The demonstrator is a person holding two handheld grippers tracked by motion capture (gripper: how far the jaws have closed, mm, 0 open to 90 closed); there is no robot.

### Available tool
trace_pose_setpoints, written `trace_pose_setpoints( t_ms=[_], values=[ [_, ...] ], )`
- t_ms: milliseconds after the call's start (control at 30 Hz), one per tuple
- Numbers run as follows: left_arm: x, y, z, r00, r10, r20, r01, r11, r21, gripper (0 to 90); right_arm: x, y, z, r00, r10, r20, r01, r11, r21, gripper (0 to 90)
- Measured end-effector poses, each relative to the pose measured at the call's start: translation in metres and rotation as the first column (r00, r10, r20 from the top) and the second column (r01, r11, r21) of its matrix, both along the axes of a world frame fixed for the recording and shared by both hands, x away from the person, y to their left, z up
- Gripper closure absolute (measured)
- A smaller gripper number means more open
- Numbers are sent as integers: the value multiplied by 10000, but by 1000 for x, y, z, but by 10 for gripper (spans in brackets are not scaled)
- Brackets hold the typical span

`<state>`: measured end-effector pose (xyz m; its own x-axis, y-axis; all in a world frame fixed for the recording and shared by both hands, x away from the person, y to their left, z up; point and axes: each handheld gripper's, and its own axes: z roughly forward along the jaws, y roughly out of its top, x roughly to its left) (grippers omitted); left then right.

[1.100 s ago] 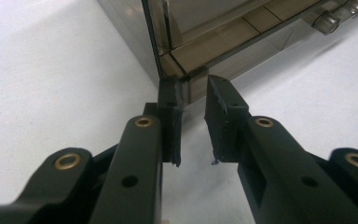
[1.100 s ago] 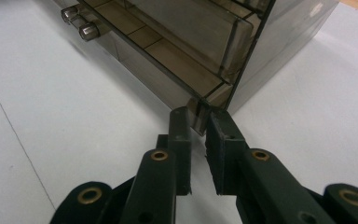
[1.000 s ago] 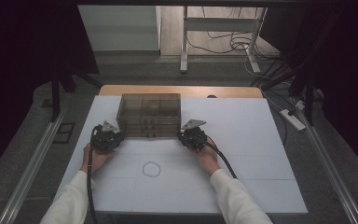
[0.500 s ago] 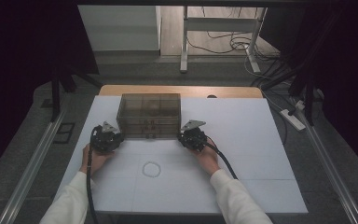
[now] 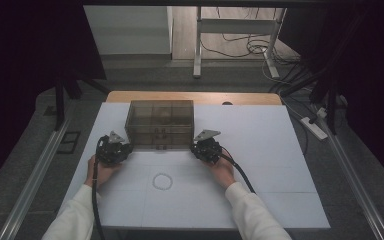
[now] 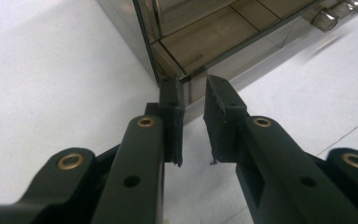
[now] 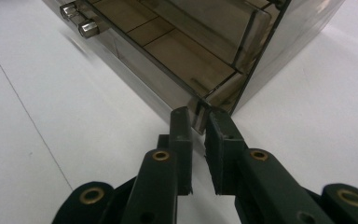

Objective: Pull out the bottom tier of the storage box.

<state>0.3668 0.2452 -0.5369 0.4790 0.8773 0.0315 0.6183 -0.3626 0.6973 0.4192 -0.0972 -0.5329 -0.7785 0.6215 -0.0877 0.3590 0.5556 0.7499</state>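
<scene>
I see a smoky, see-through plastic drawer box (image 5: 159,123) standing upright on the white table, toward its far middle, with its front facing me. Thin walls split its inside into compartments, and through the tinted top I can make out the brown dividers. Small clear knobs (image 7: 85,27) stick out from the drawer fronts near the middle. Its lower front corners (image 6: 170,77) sit flat on the table.
</scene>
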Motion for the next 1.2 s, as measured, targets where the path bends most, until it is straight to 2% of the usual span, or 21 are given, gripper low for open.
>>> trace_pose_setpoints(
  t_ms=[1200],
  values=[
    [-13,0,2,9998,-194,-27,195,9997,138,766,-14,0,3,10000,40,4,-40,9999,-140,804]
  ],
)
